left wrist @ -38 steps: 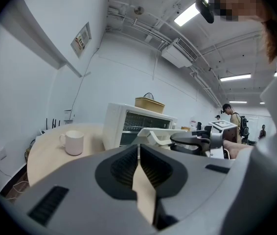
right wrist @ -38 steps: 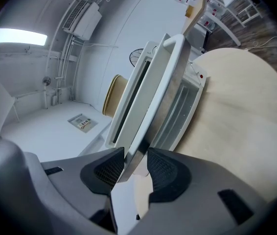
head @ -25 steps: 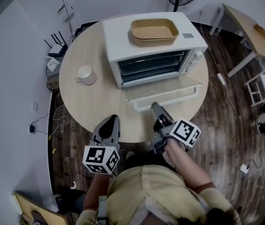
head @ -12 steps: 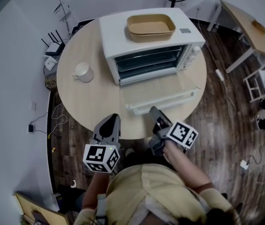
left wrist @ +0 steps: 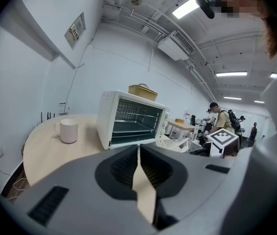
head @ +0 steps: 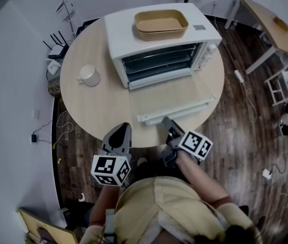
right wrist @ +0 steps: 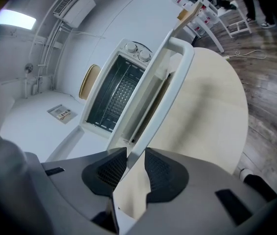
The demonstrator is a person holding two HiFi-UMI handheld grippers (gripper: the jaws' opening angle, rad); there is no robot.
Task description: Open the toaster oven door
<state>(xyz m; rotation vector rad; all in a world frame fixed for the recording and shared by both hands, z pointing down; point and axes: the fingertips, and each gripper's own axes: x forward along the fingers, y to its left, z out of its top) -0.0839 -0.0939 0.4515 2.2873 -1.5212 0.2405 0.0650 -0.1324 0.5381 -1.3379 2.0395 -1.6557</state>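
A round wooden table (head: 101,111) carries a white toaster oven (head: 159,63) and a white mug (head: 89,75).

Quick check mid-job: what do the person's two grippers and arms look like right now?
Both the left gripper and right gripper have smooth grey shells tapering to dark ribbed pads. Each carries a white cube printed with black square markers. The person wears a tan short-sleeved top. No cables show.
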